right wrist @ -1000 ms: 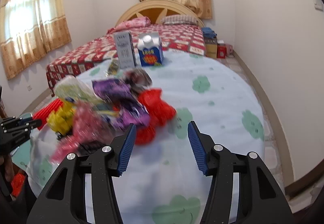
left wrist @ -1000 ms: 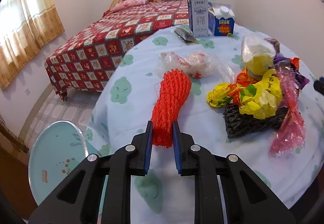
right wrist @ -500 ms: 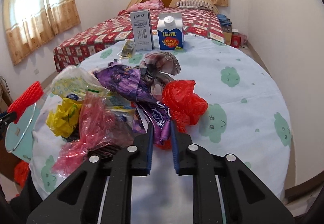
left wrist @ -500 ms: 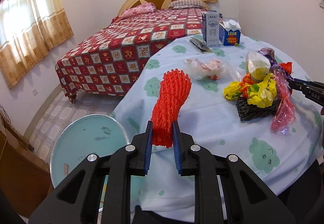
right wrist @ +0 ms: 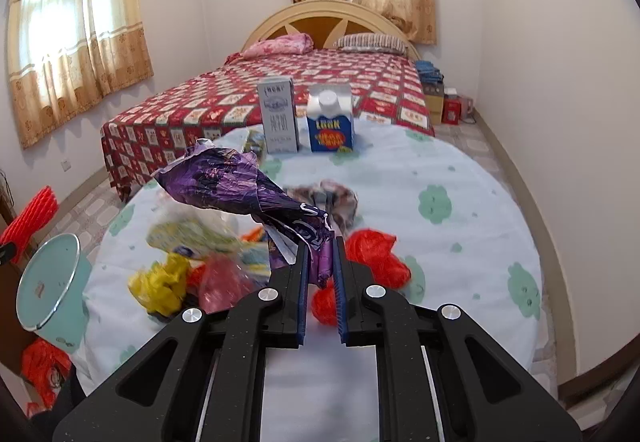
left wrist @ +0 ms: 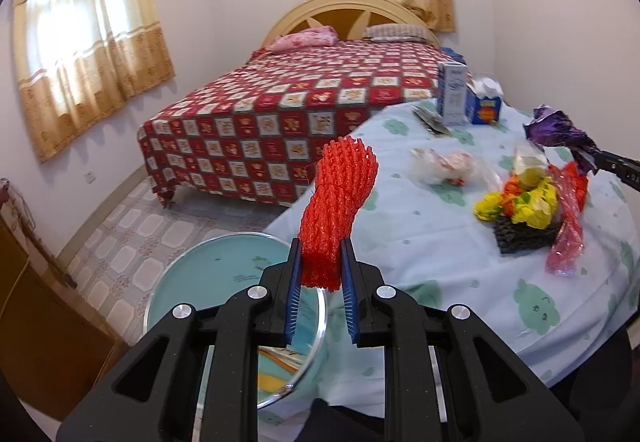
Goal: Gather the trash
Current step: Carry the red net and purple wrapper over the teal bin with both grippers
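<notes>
While the left gripper (left wrist: 320, 274) pinches the red net (left wrist: 340, 210) over the bin (left wrist: 192, 282) at its seven o'clock, likely for dropping, the right gripper (right wrist: 320, 274), jaws just closed, clamps the purple wrapper (right wrist: 224, 182) above the table (right wrist: 460, 242). Remaining trash sits at its nine o'clock.

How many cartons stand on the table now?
2: a grey carton and a blue carton, side by side at the far edge of the table, near the bed. None seems hidden.
</notes>
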Demonstrator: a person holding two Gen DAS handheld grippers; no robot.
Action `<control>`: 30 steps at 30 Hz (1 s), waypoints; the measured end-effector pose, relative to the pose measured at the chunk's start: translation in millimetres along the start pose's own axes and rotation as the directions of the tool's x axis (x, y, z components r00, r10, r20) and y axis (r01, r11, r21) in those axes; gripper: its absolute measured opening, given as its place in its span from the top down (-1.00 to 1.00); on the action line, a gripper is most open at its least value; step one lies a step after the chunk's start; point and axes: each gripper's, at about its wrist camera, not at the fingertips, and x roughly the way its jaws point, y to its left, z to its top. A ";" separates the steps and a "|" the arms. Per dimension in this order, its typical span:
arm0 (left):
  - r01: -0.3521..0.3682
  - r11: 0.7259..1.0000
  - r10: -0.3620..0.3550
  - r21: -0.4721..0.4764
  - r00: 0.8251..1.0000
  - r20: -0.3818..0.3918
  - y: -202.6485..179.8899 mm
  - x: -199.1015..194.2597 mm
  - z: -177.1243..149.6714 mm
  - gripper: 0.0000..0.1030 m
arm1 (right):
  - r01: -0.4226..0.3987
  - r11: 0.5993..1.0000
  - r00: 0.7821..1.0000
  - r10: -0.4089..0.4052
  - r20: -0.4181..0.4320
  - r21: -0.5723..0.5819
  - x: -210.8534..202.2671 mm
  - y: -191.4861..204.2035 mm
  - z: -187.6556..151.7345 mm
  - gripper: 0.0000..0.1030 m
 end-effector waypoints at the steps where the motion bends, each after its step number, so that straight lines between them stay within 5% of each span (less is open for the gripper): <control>1: -0.007 1.000 0.007 -0.008 1.000 0.002 3.8 -1.6 -0.4 0.64 | -0.008 1.000 1.000 0.008 0.005 -0.004 -1.4 4.0 3.0 0.76; 30: -0.189 0.976 0.184 -0.108 0.982 -0.047 87.5 -5.9 -24.7 0.64 | -0.213 0.956 0.977 0.210 -0.036 -0.203 19.4 170.0 26.3 0.76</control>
